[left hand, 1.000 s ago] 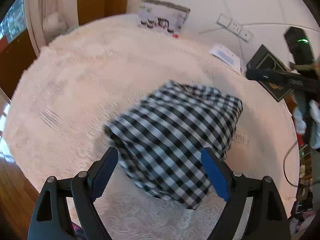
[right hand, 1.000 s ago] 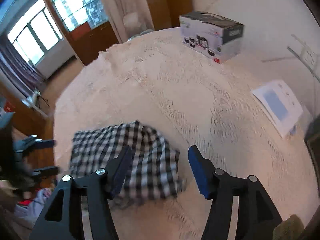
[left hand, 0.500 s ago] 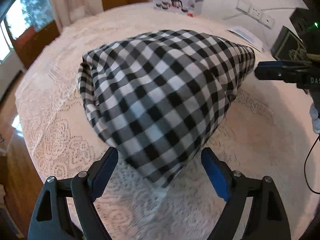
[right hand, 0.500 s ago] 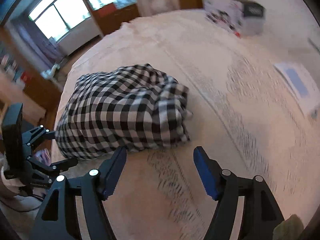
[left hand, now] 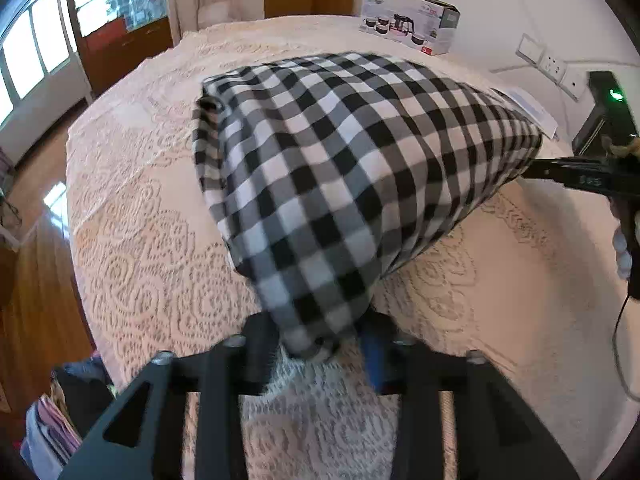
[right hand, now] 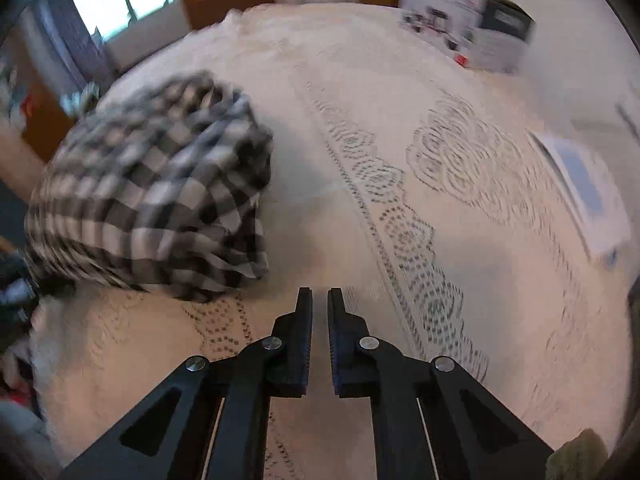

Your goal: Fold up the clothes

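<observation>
A black-and-white checked cloth (left hand: 352, 168) lies bunched on the cream lace tablecloth (left hand: 160, 264). Its near corner sits between the fingers of my left gripper (left hand: 316, 346), whose jaws are closing on it, blurred by motion. In the right wrist view the same cloth (right hand: 160, 192) lies left of my right gripper (right hand: 320, 296). That gripper is shut with only a thin slit and nothing in it, just off the cloth's near right corner. From the left wrist view the right gripper (left hand: 536, 171) reaches in from the right, its tip at the cloth's far right edge.
A printed teaware box (left hand: 408, 20) stands at the table's far edge. A white leaflet (right hand: 584, 188) lies to the right. Wall sockets (left hand: 548, 64) and a black device with a green light (left hand: 608, 108) are at the right. Wooden floor (left hand: 36, 280) and piled clothes (left hand: 52, 428) lie left.
Both grippers dropped closer to the cloth. The left jaws narrowed around its near corner. The right jaws went from wide apart to shut beside the cloth.
</observation>
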`<state>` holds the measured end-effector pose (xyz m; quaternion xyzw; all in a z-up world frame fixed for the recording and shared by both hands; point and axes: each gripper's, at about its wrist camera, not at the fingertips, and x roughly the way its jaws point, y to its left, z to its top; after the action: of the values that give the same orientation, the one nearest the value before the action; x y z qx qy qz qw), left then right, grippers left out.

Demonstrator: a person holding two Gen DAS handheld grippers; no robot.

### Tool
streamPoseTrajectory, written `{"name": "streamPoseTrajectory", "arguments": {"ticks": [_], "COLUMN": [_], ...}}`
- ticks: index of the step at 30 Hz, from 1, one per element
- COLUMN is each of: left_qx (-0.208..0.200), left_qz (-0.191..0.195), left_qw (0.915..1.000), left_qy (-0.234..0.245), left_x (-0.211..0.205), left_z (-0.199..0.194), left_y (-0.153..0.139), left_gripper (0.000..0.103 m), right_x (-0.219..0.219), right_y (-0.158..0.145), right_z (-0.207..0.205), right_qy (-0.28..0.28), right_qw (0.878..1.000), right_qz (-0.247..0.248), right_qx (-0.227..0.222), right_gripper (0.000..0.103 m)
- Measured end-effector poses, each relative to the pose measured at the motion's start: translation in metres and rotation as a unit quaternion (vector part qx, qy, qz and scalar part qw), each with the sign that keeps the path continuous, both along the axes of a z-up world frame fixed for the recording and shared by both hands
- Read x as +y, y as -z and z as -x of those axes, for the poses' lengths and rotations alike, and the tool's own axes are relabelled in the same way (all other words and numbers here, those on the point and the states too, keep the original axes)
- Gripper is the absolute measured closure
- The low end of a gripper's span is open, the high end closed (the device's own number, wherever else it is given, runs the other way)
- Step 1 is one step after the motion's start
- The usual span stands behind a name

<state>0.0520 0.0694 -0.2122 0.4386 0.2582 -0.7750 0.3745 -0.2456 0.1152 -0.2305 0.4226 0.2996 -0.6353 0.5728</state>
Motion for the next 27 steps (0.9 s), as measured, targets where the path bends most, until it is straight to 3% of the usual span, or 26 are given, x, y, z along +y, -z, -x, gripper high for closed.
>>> {"name": "streamPoseTrajectory", "arguments": {"ticks": [3, 4, 7, 8, 9, 11, 15, 18, 20, 23, 25, 27], "left_qx": [0.023, 0.032, 0.059, 0.065, 0.064, 0.055, 0.005, -0.004, 0.006, -0.011, 0.01, 0.031], "left_qz": [-0.007, 0.012, 0.061, 0.075, 0.088, 0.082, 0.027, -0.036, -0.035, -0.029, -0.014, 0.002], "left_qw": [0.9996, 0.9992, 0.9958, 0.9945, 0.9937, 0.9951, 0.9996, 0.9992, 0.9992, 0.9995, 0.9998, 0.9994], "left_qy": [0.014, 0.021, 0.036, 0.033, 0.026, 0.012, -0.003, -0.019, -0.021, -0.009, -0.013, -0.017], "left_x": [0.007, 0.007, 0.004, -0.006, -0.019, -0.043, -0.07, -0.062, -0.058, -0.056, -0.064, -0.072], "left_z": [-0.007, -0.004, 0.005, 0.011, 0.013, 0.018, 0.014, 0.001, -0.006, -0.005, -0.011, -0.017], "left_y": [-0.033, -0.049, -0.091, -0.097, -0.096, -0.083, -0.027, 0.013, 0.021, 0.013, -0.008, -0.028], "left_gripper": [0.059, 0.055, 0.049, 0.049, 0.049, 0.049, 0.051, 0.049, 0.047, 0.047, 0.047, 0.043], "right_x": [0.019, 0.023, 0.023, 0.019, 0.015, 0.006, -0.012, -0.027, -0.031, -0.025, -0.015, -0.013], "right_y": [-0.04, -0.054, -0.076, -0.075, -0.074, -0.067, -0.052, -0.017, -0.003, -0.021, -0.047, -0.065], "right_z": [-0.015, -0.022, -0.043, -0.048, -0.052, -0.057, -0.074, -0.065, -0.059, -0.065, -0.057, -0.04], "right_qy": [-0.001, -0.006, -0.01, -0.003, 0.003, 0.003, -0.021, -0.009, -0.008, -0.014, -0.007, 0.019], "right_qw": [0.997, 0.995, 0.991, 0.991, 0.992, 0.991, 0.99, 0.994, 0.992, 0.994, 0.991, 0.988], "right_qz": [0.072, 0.095, 0.127, 0.123, 0.12, 0.116, 0.1, 0.051, 0.04, 0.041, 0.077, 0.1], "right_qx": [-0.024, -0.029, -0.042, -0.043, -0.046, -0.073, -0.096, -0.095, -0.119, -0.101, -0.111, -0.113], "right_gripper": [0.091, 0.084, 0.048, 0.048, 0.049, 0.063, 0.067, 0.067, 0.067, 0.066, 0.063, 0.036]}}
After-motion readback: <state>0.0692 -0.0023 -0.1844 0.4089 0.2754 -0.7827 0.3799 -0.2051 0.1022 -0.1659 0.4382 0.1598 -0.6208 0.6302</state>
